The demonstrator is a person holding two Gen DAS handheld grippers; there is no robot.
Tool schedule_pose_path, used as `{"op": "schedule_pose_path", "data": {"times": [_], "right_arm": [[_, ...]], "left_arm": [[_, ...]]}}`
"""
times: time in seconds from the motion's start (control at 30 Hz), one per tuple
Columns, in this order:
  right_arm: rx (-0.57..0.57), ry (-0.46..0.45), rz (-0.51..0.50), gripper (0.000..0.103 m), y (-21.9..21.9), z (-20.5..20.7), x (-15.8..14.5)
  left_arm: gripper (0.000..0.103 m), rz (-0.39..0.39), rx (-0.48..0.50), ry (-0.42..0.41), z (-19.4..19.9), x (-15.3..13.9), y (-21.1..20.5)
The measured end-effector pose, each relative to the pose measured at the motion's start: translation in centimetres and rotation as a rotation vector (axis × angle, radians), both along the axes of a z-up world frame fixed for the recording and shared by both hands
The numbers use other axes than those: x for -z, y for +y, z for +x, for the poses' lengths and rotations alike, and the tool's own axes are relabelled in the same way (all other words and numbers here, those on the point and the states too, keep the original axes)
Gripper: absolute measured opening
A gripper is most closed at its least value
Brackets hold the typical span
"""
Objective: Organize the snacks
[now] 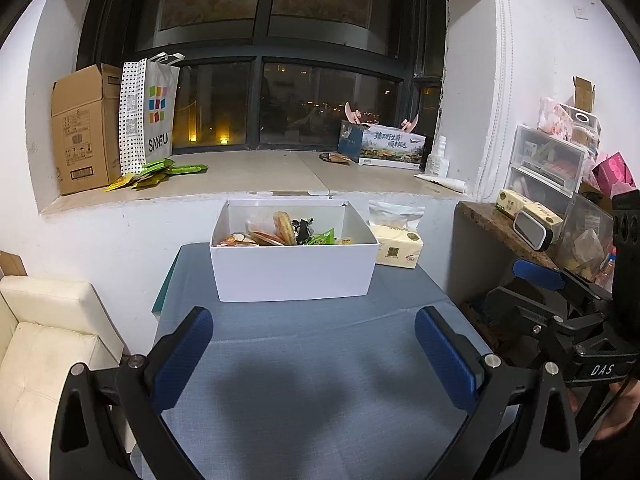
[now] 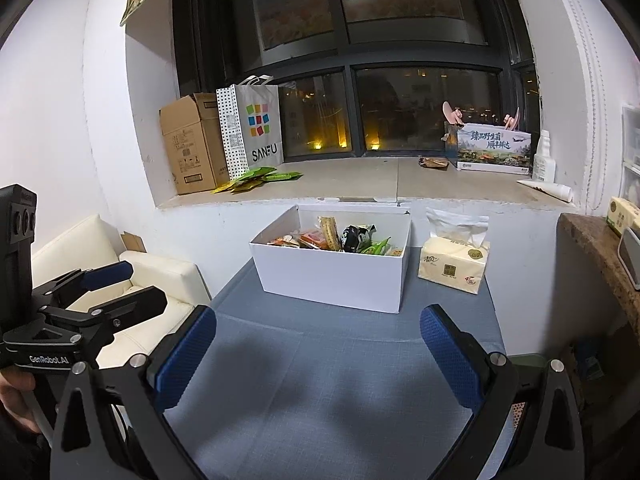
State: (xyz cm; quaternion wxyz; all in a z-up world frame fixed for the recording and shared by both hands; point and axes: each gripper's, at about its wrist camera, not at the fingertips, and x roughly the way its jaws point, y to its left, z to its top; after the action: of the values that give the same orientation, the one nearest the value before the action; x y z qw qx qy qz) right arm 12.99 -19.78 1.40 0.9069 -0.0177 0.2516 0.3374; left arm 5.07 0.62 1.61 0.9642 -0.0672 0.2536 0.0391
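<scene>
A white open box [image 1: 294, 270] stands at the far end of the blue-grey table [image 1: 312, 380], filled with several wrapped snacks [image 1: 280, 232]. It also shows in the right wrist view [image 2: 332, 276], with its snacks [image 2: 340, 238]. My left gripper [image 1: 314, 334] is open and empty, held above the table in front of the box. My right gripper [image 2: 318, 338] is open and empty, also short of the box. Each gripper shows at the edge of the other's view: the right [image 1: 560, 308], the left [image 2: 92, 296].
A tissue pack [image 1: 398, 246] sits right of the box. The windowsill holds green snack packets [image 1: 160, 172], a cardboard box [image 1: 86, 128], a paper bag [image 1: 150, 112] and a printed box [image 1: 390, 148]. A white sofa [image 1: 44, 340] is left; a cluttered shelf [image 1: 520, 232] right.
</scene>
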Motion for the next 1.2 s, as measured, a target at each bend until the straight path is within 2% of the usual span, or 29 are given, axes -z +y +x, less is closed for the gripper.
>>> {"op": "schedule_pose_path", "data": {"times": [1.2], "right_arm": [[-0.01, 0.0, -0.007, 0.103, -0.02, -0.03, 0.05]], "left_arm": [[0.103, -0.001, 0.0, 0.008, -0.29, 0.06, 0.29]]}}
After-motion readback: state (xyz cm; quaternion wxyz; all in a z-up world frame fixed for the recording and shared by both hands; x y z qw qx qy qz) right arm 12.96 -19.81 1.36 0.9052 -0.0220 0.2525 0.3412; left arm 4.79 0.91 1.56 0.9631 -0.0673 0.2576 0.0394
